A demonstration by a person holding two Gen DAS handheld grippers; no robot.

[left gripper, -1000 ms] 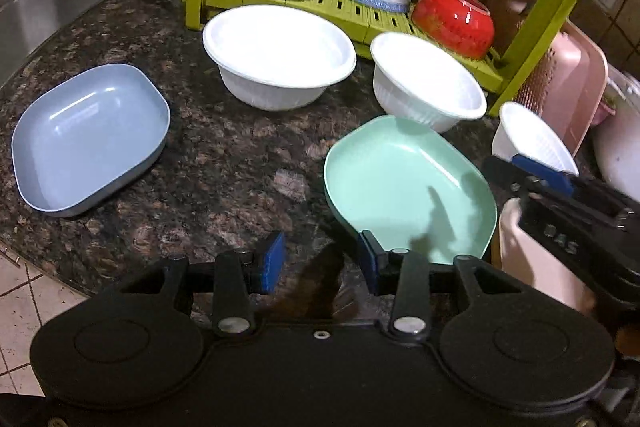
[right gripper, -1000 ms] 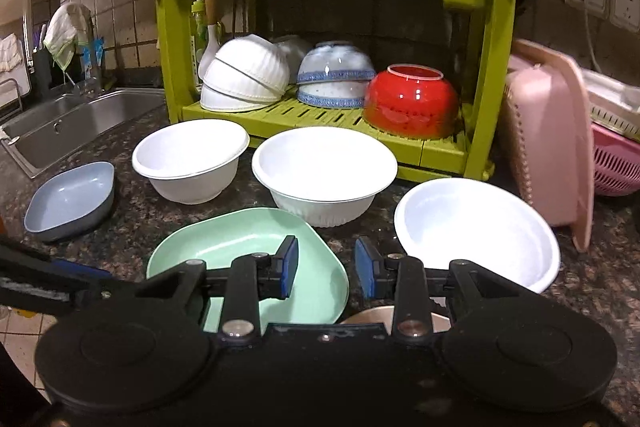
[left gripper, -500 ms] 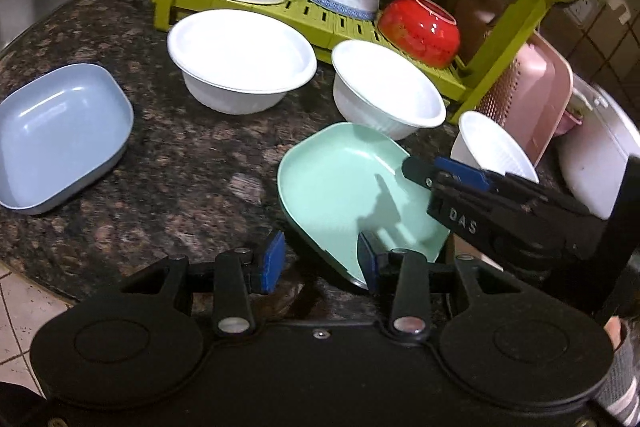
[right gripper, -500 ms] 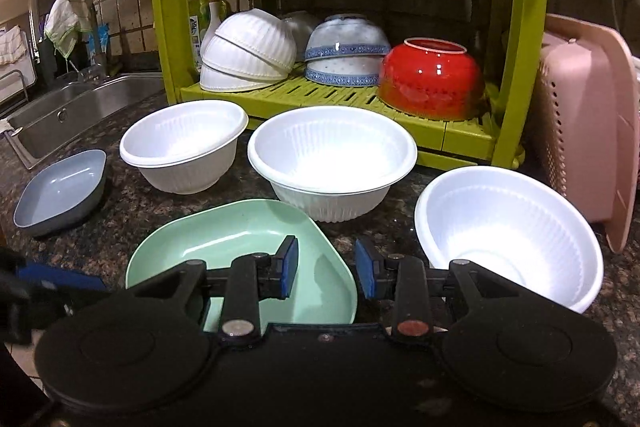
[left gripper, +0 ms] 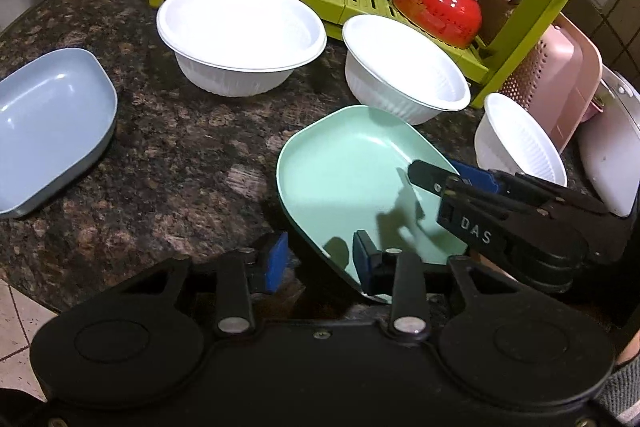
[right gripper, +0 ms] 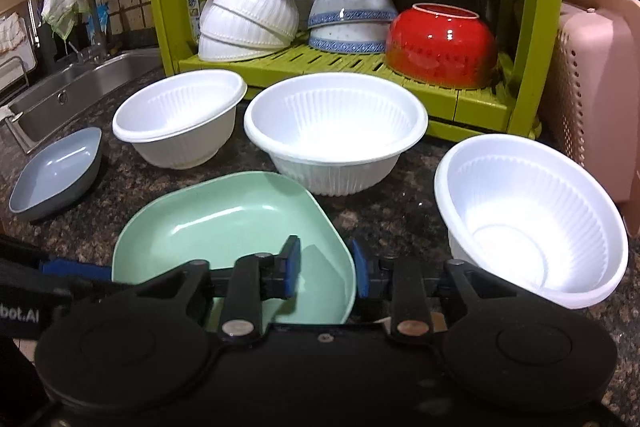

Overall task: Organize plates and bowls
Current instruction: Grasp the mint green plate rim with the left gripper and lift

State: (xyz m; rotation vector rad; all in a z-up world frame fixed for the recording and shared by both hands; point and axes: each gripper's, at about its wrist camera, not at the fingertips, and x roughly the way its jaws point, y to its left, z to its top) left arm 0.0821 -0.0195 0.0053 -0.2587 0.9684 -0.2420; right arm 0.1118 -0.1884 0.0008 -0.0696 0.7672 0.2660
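Note:
A mint green plate lies on the dark granite counter, seen in both views. My left gripper is open, and the plate's near-left rim runs between its blue pads. My right gripper is open too, straddling the plate's near-right corner; the left wrist view shows it reaching over the plate's right side. A blue-grey plate lies at far left. Three white ribbed bowls stand upright behind and right of the green plate.
A lime green dish rack at the back holds upturned white bowls, blue-patterned bowls and a red bowl. A steel sink is far left. A pink basket leans on the right.
Both grippers moved forward and closed in on the green plate. The right gripper came in from the right over the plate's rim. Both stayed open.

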